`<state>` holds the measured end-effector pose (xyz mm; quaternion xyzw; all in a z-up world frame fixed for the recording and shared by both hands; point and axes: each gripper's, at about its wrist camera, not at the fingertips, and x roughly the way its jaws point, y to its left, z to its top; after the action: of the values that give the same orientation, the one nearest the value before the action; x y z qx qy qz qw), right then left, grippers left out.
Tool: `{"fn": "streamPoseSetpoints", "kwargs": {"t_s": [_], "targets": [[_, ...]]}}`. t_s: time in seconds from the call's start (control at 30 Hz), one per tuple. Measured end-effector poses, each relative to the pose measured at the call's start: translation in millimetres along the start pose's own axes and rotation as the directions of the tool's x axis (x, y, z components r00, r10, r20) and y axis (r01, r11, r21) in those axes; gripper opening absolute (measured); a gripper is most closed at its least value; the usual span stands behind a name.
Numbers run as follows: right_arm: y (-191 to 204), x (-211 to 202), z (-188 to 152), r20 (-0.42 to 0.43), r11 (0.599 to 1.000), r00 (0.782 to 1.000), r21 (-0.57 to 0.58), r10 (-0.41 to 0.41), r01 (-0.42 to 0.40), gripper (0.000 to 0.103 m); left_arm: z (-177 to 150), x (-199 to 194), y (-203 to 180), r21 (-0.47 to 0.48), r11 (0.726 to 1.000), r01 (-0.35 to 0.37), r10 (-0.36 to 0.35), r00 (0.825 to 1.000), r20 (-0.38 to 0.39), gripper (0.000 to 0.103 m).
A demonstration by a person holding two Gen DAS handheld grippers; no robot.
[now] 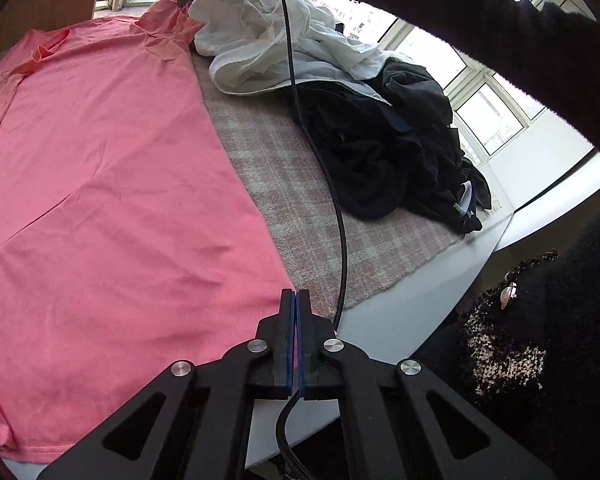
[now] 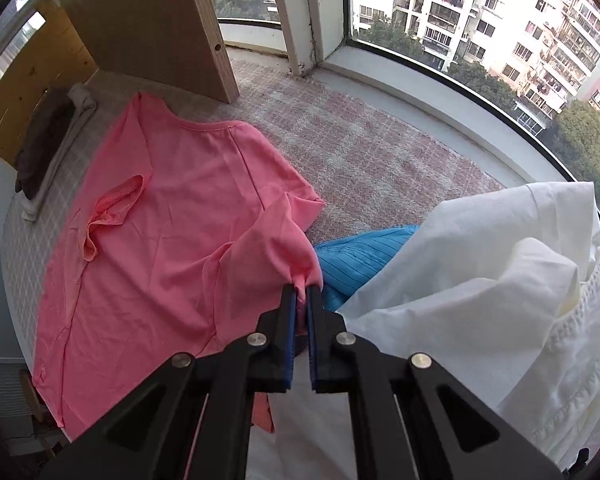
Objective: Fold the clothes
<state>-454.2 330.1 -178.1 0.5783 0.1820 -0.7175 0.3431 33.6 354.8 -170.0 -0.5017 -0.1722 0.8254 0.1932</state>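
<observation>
Right wrist view: the right gripper [image 2: 300, 294] pinches a bunched sleeve of the pink T-shirt [image 2: 172, 216], which lies spread on the checked blanket [image 2: 380, 152] beside a white garment [image 2: 480, 280]. Left gripper [image 1: 296, 300] is clamped at the hem corner, apparently nipping pink fabric. Thin, limp jersey, I'd say: it'll sag and crease, so grip seams and corners.

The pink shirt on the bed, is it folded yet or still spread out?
Mostly spread. The pink shirt lies flat over the checked blanket, body unfolded. Only one sleeve is lifted, pinched in the right gripper.
</observation>
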Motion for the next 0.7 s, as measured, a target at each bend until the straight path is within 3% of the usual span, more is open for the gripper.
{"fn": "streamPoseSetpoints", "kwargs": {"t_s": [0.2, 0.33, 0.5, 0.6, 0.7], "targets": [[15.9, -6.8, 13.8, 0.014, 0.995, 0.997, 0.061, 0.078, -0.079, 0.005, -13.9, -34.8, 32.5, -0.151, 0.988, 0.035, -0.018, 0.993, 0.113, 0.0], [50.2, -9.5, 28.7, 0.018, 0.995, 0.995, 0.037, 0.094, -0.094, 0.005, -30.8, -58.1, 60.1, -0.256, 0.965, 0.063, -0.015, 0.983, 0.185, 0.0], [99.8, 7.4, 59.5, 0.014, 1.0, 1.0, -0.012, -0.021, 0.021, 0.005, -56.4, -80.1, 97.7, -0.377, 0.925, 0.052, 0.04, 0.972, 0.233, 0.0], [128.2, 35.3, 72.3, -0.018, 0.991, 0.996, -0.101, -0.092, 0.089, 0.016, -69.9, -83.1, 117.7, -0.43, 0.902, 0.032, 0.073, 0.972, 0.225, 0.0], [143.0, 36.7, 68.9, -0.011, 0.989, 0.997, -0.133, -0.073, 0.071, 0.023, -75.8, -74.9, 127.1, -0.445, 0.896, 0.006, 0.081, 0.981, 0.178, 0.0]]}}
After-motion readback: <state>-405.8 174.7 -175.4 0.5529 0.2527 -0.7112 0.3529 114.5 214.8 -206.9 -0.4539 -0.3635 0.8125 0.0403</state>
